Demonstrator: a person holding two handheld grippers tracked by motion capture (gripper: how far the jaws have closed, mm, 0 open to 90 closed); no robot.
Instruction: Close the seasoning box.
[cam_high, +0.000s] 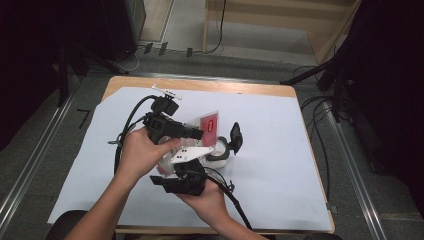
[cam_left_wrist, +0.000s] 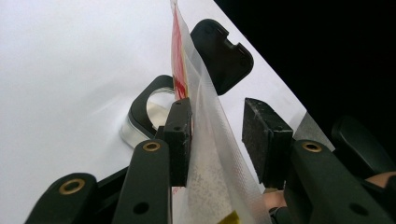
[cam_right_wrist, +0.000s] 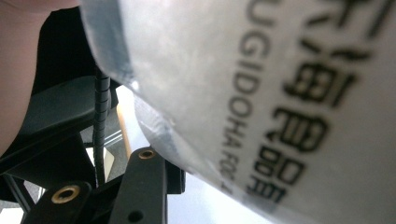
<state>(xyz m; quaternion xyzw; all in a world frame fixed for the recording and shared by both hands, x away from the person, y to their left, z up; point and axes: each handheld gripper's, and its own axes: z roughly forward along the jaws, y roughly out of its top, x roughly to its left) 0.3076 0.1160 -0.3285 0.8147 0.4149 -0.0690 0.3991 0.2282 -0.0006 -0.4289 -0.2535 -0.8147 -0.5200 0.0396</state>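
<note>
A clear plastic pouch (cam_high: 207, 124) with a red label is held up off the table between both hands. In the left gripper view the pouch (cam_left_wrist: 210, 154) runs between the jaws of my left gripper (cam_left_wrist: 219, 135); it leans on the left pad (cam_left_wrist: 180, 140) and the right pad stands apart from it. My left gripper (cam_high: 197, 135) reaches in from the left. My right gripper (cam_high: 192, 167) sits under the pouch. In the right gripper view the bulging pouch (cam_right_wrist: 261, 93), printed with black lettering, presses on one finger (cam_right_wrist: 142, 186) and hides the other.
A round black-and-metal container (cam_high: 220, 150) with its black flip lid (cam_high: 236, 136) raised stands on the white sheet (cam_high: 280, 165) just right of the hands. The wooden table's edge (cam_high: 200, 84) runs along the back. Cables and dark stands lie on the floor around.
</note>
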